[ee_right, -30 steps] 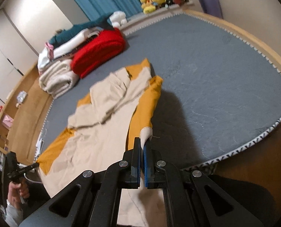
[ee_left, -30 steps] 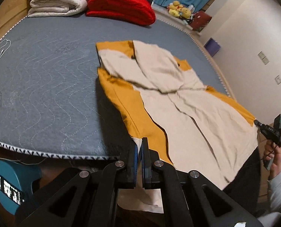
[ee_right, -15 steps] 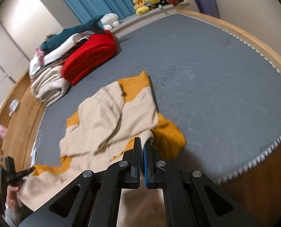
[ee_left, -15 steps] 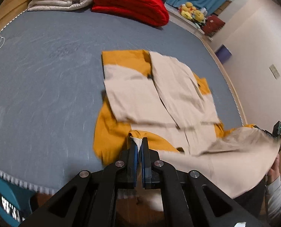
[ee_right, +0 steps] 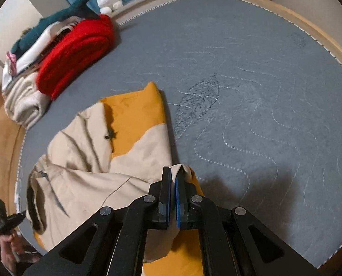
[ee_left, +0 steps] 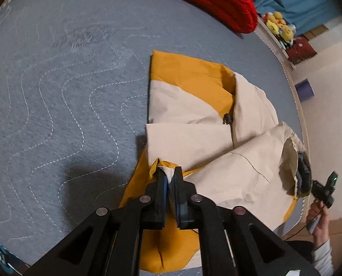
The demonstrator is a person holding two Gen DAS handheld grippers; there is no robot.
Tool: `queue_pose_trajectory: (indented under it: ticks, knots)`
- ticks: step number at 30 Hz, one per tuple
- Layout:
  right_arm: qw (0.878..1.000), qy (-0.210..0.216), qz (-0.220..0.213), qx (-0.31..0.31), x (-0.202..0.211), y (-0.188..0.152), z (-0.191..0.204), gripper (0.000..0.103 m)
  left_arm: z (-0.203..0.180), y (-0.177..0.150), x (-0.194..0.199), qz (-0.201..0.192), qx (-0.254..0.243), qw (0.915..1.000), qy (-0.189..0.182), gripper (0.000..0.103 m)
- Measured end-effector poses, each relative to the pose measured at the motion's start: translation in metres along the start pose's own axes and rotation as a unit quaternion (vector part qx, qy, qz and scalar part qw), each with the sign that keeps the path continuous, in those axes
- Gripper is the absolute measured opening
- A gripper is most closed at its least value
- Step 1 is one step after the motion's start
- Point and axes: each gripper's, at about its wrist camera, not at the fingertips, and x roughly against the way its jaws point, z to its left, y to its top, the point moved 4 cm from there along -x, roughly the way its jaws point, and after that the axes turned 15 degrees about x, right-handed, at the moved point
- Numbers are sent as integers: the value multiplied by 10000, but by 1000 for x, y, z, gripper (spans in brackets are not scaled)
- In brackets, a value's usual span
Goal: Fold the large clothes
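Observation:
A large beige and mustard-yellow garment (ee_left: 193,142) lies on a grey quilted mattress (ee_left: 56,115), its lower part doubled over onto the upper part. My left gripper (ee_left: 169,174) hangs low over the garment's left edge. Its jaws are opening, with a white fold of hem still pinched between the fingertips. In the right wrist view the garment (ee_right: 90,172) spreads to the left, and my right gripper (ee_right: 176,172) is shut on a beige fold at its right edge, close above the mattress (ee_right: 262,92).
A red rolled blanket (ee_right: 79,50) and stacked folded bedding (ee_right: 23,101) sit at the far side of the mattress. Plush toys (ee_left: 279,25) line the ledge beyond. A wooden bed frame (ee_right: 320,36) rims the mattress. A hand (ee_left: 318,220) shows at the right edge.
Both grippers moved forward and down over the mattress, carrying the garment's hem from the near edge onto its upper part. The left jaws have parted slightly.

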Motion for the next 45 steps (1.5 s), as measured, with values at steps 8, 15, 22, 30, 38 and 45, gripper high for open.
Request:
queue_pose_trajectory:
  ticks: [8,15,22,30,38,45]
  knots:
    - [9994,191,-215,-192,5,2,-9,14,24,4,40,-510,253,9981,-229,15]
    - [9982,-257,-525,-155,37,-11,-19,40,32,-19,43,-376,-151,9992,10,32]
    - [9995,-197,218,66,10,-31,-17,50,9,-29,15,-158,-833,9947,574,52]
    - [9941,13,1037,302,-44,-42,-9,51,-10,-17,-17,-479,-1451,9779,1426,56]
    - [9980,-29,480,405,-29,-19,-1,5,-39,-1,-3,-943,-1721,9757,975,6]
    - [9939,-29,-1059,295,30,15,8,3,-42,36,41,-2041,-1022,9734,199,3]
